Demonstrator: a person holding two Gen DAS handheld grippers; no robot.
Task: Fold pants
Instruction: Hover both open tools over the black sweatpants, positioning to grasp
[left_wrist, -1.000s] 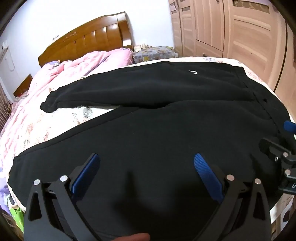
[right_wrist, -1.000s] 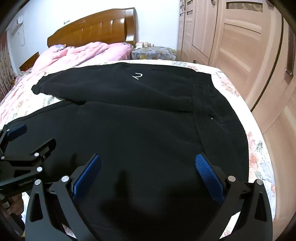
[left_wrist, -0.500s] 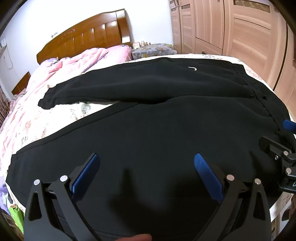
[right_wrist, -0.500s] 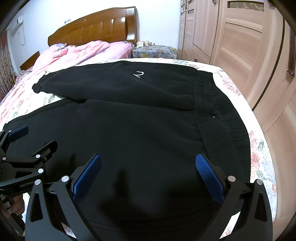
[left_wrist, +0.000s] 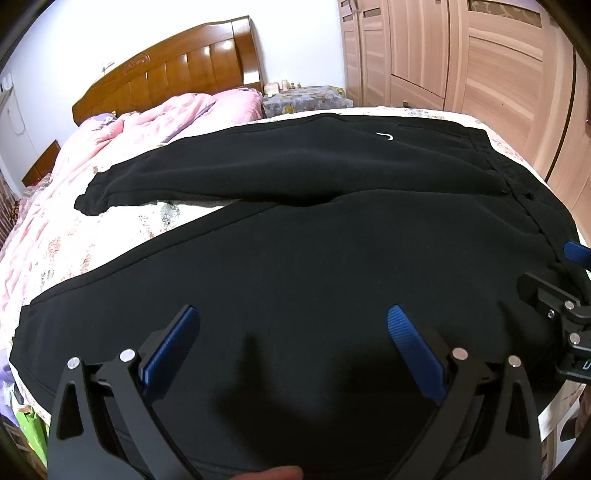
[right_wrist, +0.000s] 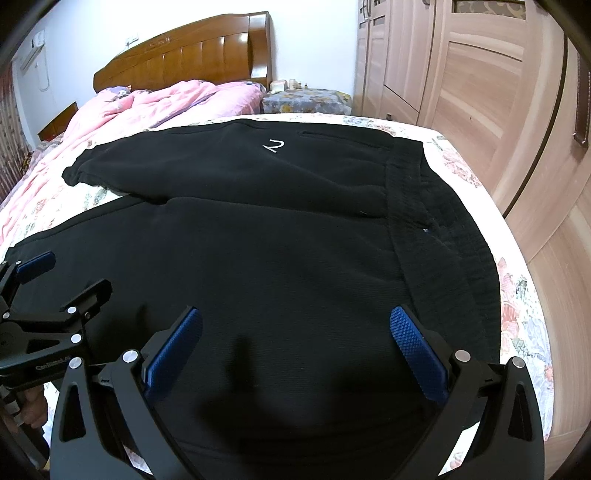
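Observation:
Black pants (left_wrist: 314, 236) (right_wrist: 280, 236) lie spread flat on the bed, legs running left, waistband (right_wrist: 436, 236) at the right. A small white logo (right_wrist: 274, 146) marks the far leg. My left gripper (left_wrist: 293, 317) hovers open over the near leg, nothing between its blue pads. My right gripper (right_wrist: 295, 317) also stands open, over the near hip beside the waistband. Each gripper appears at the edge of the other's view: the right gripper (left_wrist: 561, 295) at the right, the left gripper (right_wrist: 48, 291) at the left.
A pink quilt (left_wrist: 122, 144) is bunched toward the wooden headboard (left_wrist: 173, 81). The floral sheet (right_wrist: 517, 295) shows along the bed's right edge. Wooden wardrobe doors (right_wrist: 480, 81) stand close on the right. A nightstand (right_wrist: 306, 100) sits at the back.
Both grippers have dropped slightly nearer the pants and stayed open. The pants have not moved.

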